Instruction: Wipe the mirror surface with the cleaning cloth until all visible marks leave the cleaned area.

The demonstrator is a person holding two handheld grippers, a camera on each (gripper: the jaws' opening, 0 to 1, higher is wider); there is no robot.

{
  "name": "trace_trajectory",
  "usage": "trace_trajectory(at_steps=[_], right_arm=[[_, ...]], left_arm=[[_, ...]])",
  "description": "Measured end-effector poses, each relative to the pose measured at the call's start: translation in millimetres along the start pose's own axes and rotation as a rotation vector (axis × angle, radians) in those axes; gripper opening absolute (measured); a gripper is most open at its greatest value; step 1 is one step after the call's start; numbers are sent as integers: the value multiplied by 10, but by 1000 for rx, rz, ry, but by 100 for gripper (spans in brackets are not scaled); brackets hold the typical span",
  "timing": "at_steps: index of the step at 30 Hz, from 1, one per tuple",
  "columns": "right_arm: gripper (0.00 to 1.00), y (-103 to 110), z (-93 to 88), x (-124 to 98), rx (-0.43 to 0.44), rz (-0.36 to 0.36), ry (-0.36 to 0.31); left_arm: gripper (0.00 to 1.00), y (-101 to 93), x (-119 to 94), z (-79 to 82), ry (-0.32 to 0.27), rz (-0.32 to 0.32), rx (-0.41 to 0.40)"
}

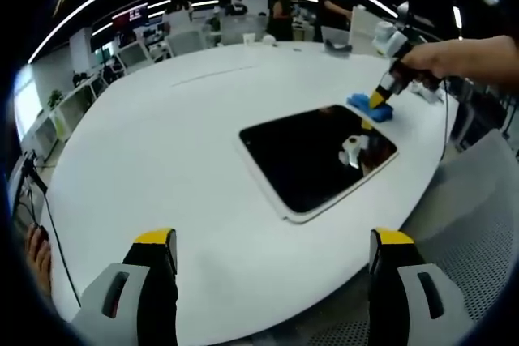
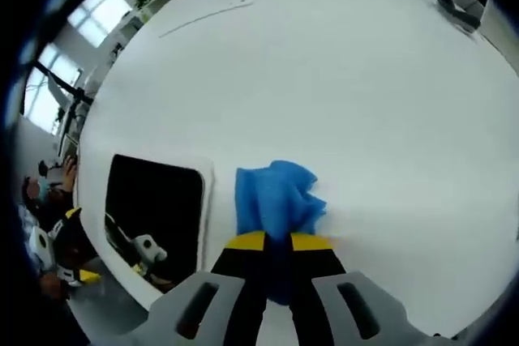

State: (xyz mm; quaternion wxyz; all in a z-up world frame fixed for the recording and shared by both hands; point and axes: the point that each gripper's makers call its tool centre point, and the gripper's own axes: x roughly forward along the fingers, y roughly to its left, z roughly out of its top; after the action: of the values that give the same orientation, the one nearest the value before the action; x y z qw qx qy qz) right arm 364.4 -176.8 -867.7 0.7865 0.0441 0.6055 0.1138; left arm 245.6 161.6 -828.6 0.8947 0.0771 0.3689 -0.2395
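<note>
The left hand-held gripper [image 1: 276, 261] has two grey moulded jaws, each faced in black and capped with a yellow tip. The right hand-held gripper [image 2: 278, 242] matches it: pale grey shells with dark slots, black inner jaw faces and yellow tips.

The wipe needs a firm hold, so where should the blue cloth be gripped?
At the bunched near edge of the blue cloth, coming from above on the side away from the mirror. The right gripper is shut there already.
</note>
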Motion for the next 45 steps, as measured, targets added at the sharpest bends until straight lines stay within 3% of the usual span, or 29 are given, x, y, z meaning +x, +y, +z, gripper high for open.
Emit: trace_trajectory(at_steps=[2, 4, 7, 12, 17, 21, 45], right_arm=[[3, -13, 13, 19, -10, 1, 3], [4, -16, 27, 25, -72, 7, -18], [3, -15, 3, 25, 22, -8, -4], [3, -13, 25, -31, 94, -2, 0], [3, -25, 121, -147, 98, 4, -21], [3, 0, 93, -212, 107, 5, -13], [3, 203, 82, -230, 101, 25, -5]], left_arm=[[99, 6, -8, 13, -7, 3, -7], [99, 18, -9, -5, 4, 11, -6], [99, 22, -11, -7, 2, 11, -15], [99, 4, -15, 4, -3, 4, -8], [99, -1, -6, -1, -1, 0, -4], [99, -5, -11, 4, -3, 0, -4], [99, 3, -20, 19, -13, 1, -11]])
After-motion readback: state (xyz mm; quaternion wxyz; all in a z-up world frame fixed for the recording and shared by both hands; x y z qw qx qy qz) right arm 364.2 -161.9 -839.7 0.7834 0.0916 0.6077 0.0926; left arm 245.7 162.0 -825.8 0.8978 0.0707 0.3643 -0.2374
